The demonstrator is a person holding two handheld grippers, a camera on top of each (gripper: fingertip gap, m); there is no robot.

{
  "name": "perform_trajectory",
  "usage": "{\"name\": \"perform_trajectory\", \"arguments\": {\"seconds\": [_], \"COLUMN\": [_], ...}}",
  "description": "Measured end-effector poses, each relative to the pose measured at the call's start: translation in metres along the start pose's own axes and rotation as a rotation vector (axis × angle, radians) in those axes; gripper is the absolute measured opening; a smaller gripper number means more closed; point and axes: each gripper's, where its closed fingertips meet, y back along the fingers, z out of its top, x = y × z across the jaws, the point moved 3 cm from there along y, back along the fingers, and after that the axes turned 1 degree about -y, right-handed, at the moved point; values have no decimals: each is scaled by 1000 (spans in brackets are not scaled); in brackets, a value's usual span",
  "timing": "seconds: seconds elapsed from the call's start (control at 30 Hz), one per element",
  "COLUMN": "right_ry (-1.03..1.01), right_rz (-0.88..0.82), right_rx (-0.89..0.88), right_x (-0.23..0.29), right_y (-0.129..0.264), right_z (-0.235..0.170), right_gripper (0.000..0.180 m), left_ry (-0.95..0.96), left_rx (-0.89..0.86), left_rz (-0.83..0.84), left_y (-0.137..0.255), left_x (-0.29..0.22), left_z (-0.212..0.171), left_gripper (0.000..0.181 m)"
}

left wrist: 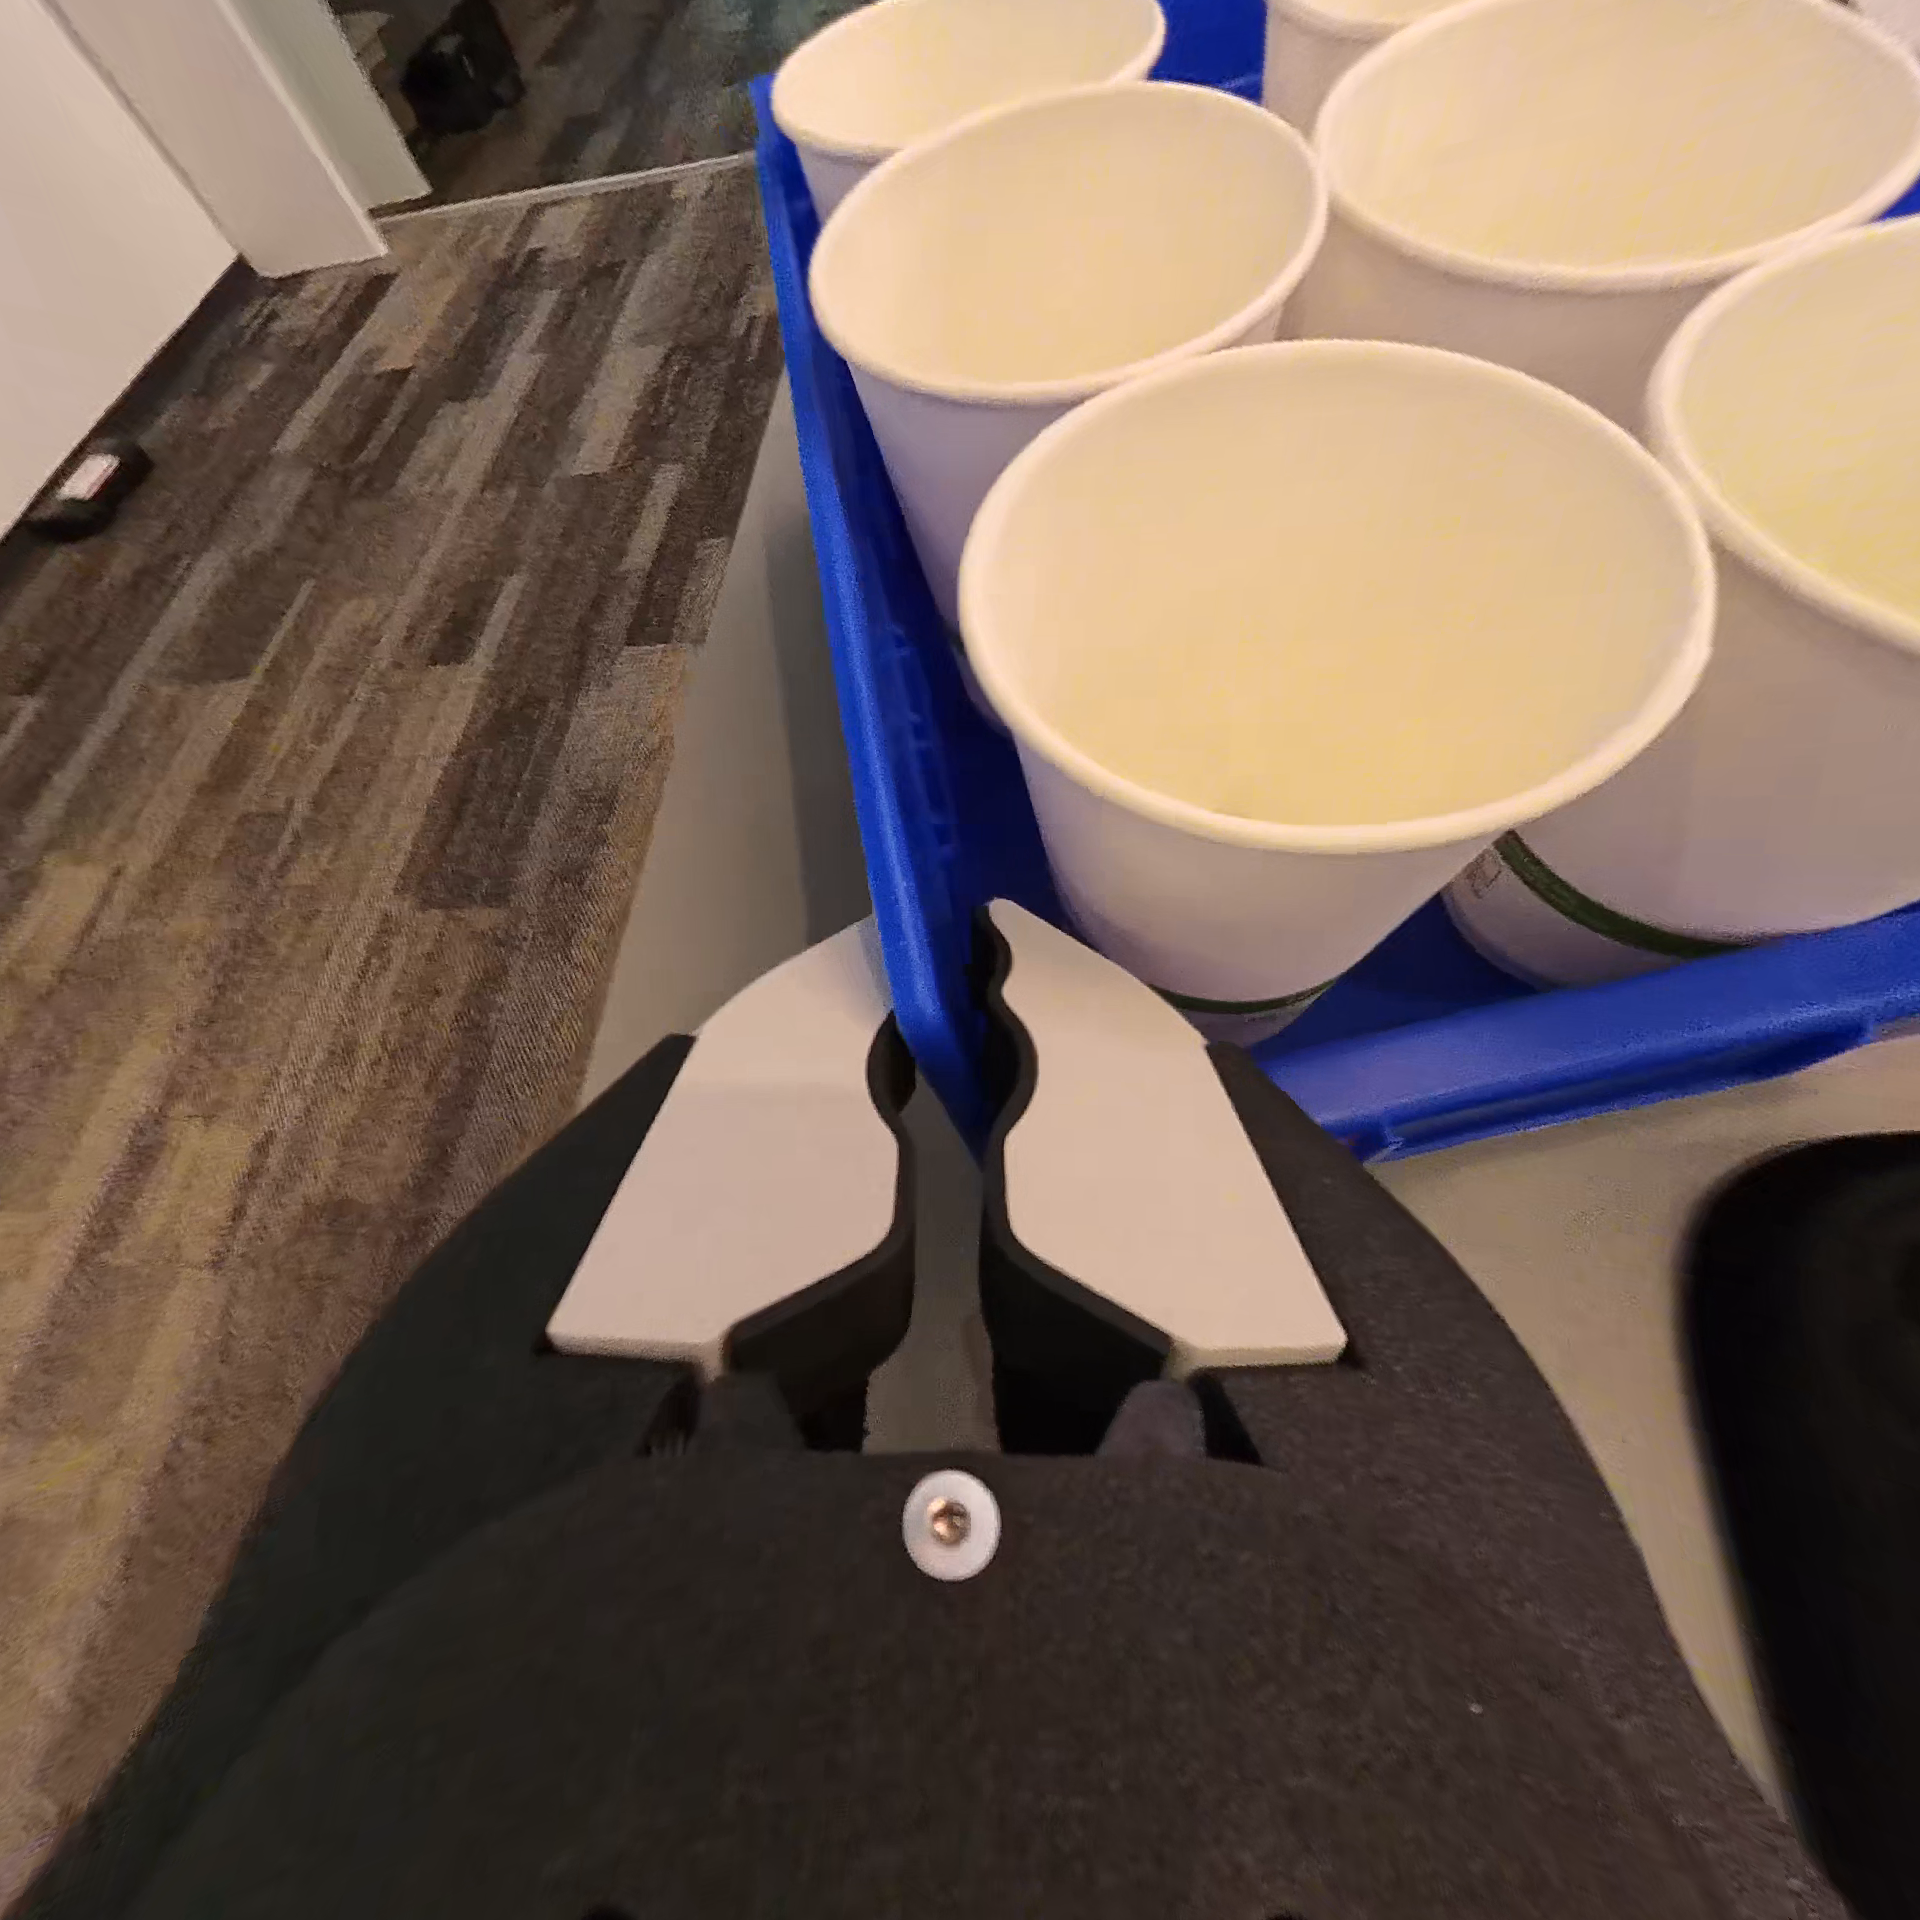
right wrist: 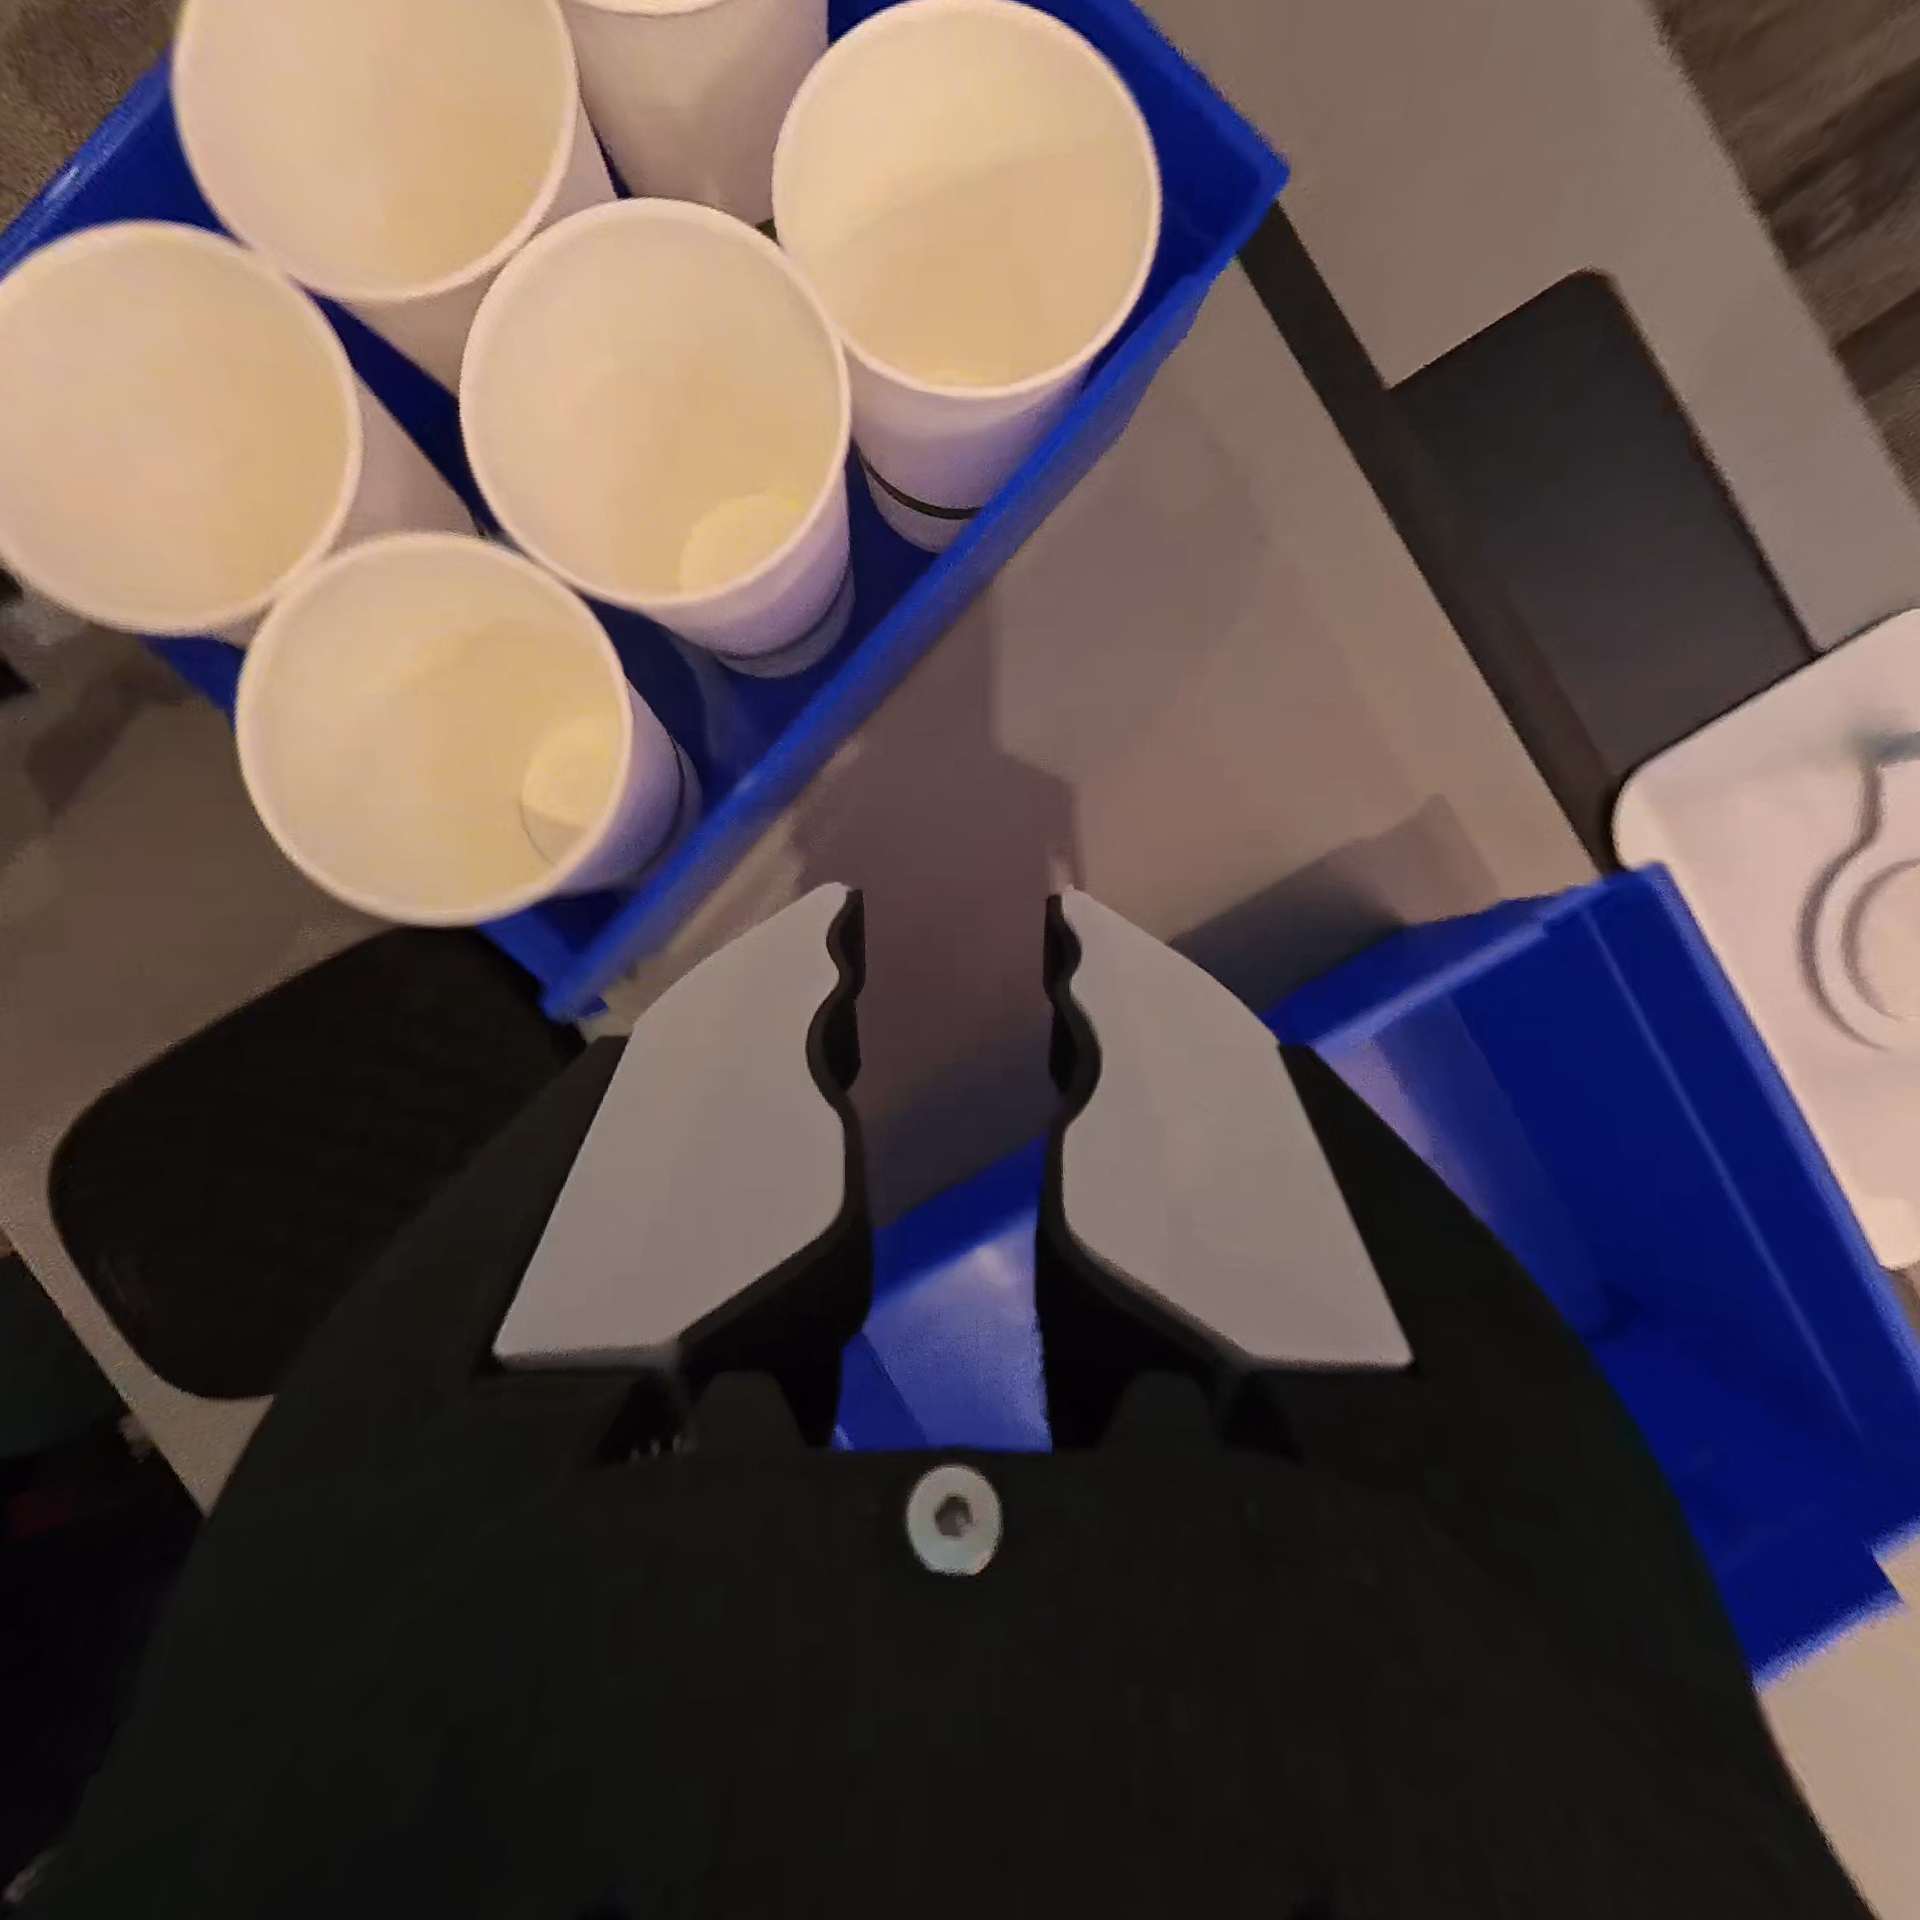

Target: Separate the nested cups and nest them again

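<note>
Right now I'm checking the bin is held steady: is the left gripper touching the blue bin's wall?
Touching. The left wrist view shows the left gripper closed on the blue bin, its wall pinched between both fingers with no gap.

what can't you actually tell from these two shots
- Cup count: the blue bin and its white cups are cut off by the top and right edges in the left wrist view.
- Nesting: the cups are motion-blurred in the right wrist view, so stack depth is unclear.
- Second blue bin: its inside is hidden by the right tool.
- Left tool is clamped on the bin wall.
</note>
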Motion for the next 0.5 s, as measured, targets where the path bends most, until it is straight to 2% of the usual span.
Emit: {"name": "perform_trajectory", "arguments": {"seconds": [0.07, 0.2, 0.3, 0.37, 0.43, 0.5], "right_ry": [9, -53, -103, -36, -27, -114], "right_rz": [-34, -228, -298, -364, -419, -337], "right_rx": [-46, -165, -339, -511, -577, -518], "right_x": [-10, -62, -98, -114, -125, -131], "right_y": [25, 75, 112, 140, 153, 145], "right_z": [-16, -62, -99, -119, -146, -171], "right_gripper": [32, 33, 26, 13, 24, 42], "left_ry": [-55, -116, -115, -101, -95, -90], "left_rx": [4, 20, 33, 29, 17, 15], "left_rz": [-32, -76, -99, -108, -111, -114], "left_y": [-6, -15, -20, -22, -24, -24], "left_x": [13, 36, 45, 47, 49, 49], "left_z": [1, 3, 4, 5, 5, 5], "left_gripper": [7, 7, 7, 7, 7, 7]}}
